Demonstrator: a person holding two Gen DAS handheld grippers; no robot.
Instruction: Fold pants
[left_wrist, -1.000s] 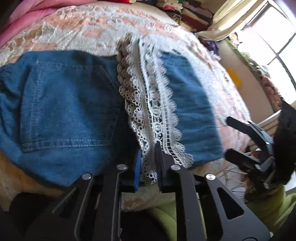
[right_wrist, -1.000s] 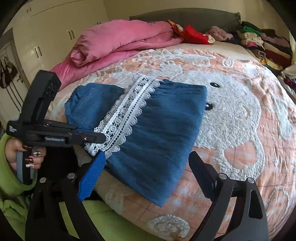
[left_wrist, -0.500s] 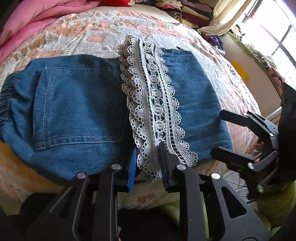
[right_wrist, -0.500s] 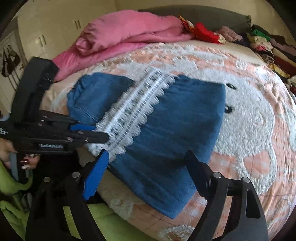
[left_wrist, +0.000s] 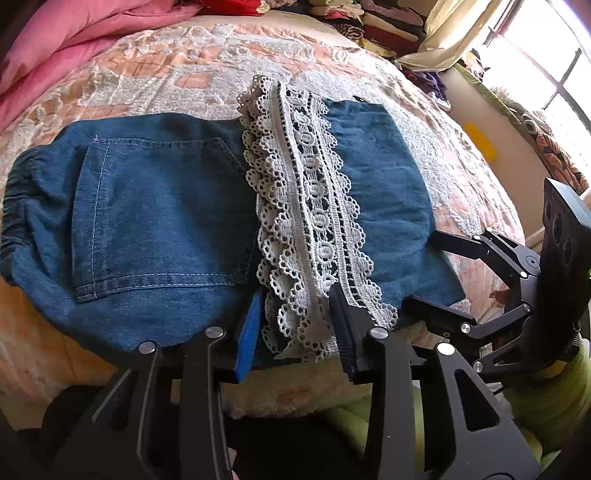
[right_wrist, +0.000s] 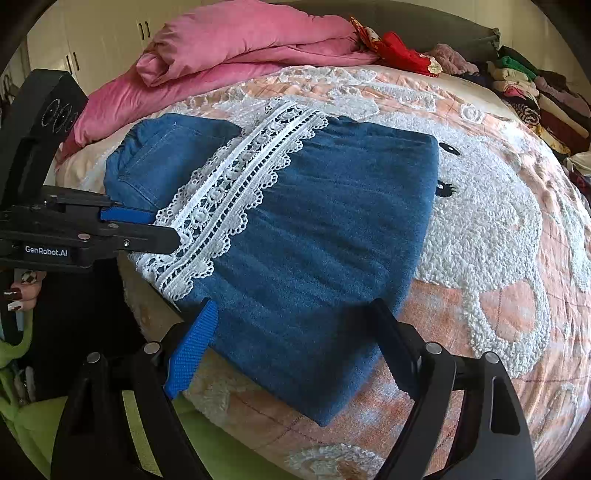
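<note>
My bed (right_wrist: 517, 258) fills both views, covered in a peach-and-white spread, with a pink quilt (right_wrist: 236, 48) bunched at its far left and stacked clothes (right_wrist: 524, 88) along the far right edge. The pants (left_wrist: 155, 229) lie folded on the near part of the bed, a blue denim block with its back pocket (left_wrist: 159, 214) up on the left half and the leg doubled over on the right. A white lace hem (left_wrist: 306, 221) runs near to far across the middle of them.

My left gripper (left_wrist: 295, 325) sits at the near end of the lace, its jaws parted slightly with the trim between them, not clenched. My right gripper (right_wrist: 291, 332) is spread wide at the near edge of the folded leg, grasping nothing.
</note>
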